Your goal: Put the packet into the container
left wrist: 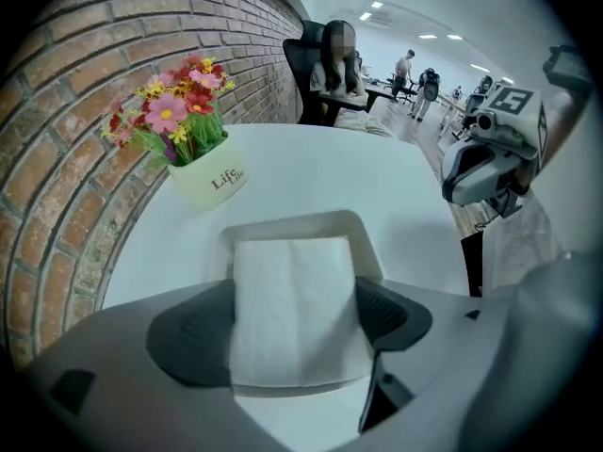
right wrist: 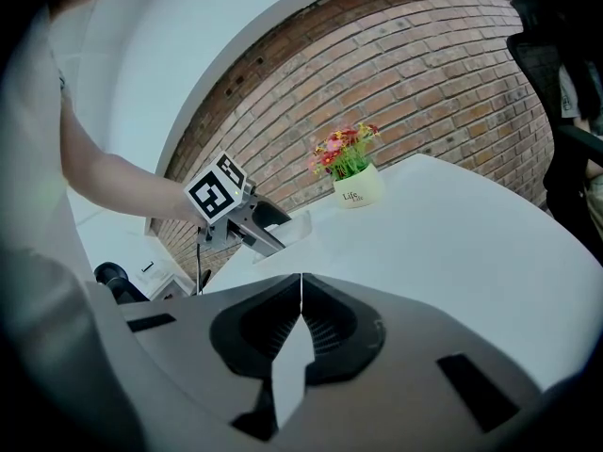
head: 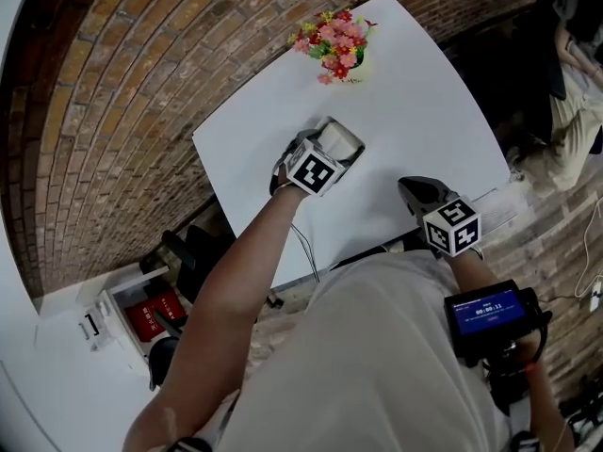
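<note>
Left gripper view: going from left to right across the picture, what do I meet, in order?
flower pot → packet → right tool

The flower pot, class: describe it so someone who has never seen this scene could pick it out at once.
Start at the white table beside the brick wall. At its far end stands a cream flower pot printed "Life", filled with red, pink and yellow flowers. It is the only colourful thing there; the container nearby is low and plain.
</note>
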`<state>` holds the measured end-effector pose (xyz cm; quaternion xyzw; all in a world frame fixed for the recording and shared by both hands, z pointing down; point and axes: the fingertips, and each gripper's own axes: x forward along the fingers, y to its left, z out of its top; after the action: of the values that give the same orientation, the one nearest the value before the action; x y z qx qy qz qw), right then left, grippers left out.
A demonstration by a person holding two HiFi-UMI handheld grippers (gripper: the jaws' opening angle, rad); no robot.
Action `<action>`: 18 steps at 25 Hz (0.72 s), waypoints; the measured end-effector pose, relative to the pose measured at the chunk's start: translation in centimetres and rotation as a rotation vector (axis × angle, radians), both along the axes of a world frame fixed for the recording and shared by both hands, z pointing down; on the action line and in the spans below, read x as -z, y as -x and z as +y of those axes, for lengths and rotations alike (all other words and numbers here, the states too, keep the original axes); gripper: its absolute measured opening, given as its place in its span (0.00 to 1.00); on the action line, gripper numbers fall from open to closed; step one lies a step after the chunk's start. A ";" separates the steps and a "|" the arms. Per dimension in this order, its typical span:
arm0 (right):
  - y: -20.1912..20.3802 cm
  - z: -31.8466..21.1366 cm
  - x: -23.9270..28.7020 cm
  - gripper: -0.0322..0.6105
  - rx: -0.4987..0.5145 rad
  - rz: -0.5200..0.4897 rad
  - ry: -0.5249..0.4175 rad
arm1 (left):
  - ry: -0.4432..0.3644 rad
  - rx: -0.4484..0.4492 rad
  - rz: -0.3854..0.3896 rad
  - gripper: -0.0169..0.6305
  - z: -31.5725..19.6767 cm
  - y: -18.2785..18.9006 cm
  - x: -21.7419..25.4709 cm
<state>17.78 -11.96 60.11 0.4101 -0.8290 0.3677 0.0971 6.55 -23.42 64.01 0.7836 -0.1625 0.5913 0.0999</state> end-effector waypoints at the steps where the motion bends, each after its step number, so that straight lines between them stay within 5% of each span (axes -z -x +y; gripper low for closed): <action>1: 0.0 0.1 0.0 0.07 0.003 0.002 0.000 | 0.001 0.010 0.011 0.64 0.1 0.1 0.1; 14: 1.6 -1.9 2.6 0.07 0.106 0.027 -0.074 | -0.203 0.186 0.294 0.62 1.6 1.7 7.4; 18: 2.9 -2.7 4.7 0.07 0.148 0.037 -0.126 | -0.246 0.269 0.413 0.43 3.6 2.9 9.8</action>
<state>14.87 -14.62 55.44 0.3596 -0.8766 0.2989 0.1133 3.68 -19.86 54.18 0.8651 -0.3117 0.3764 0.1124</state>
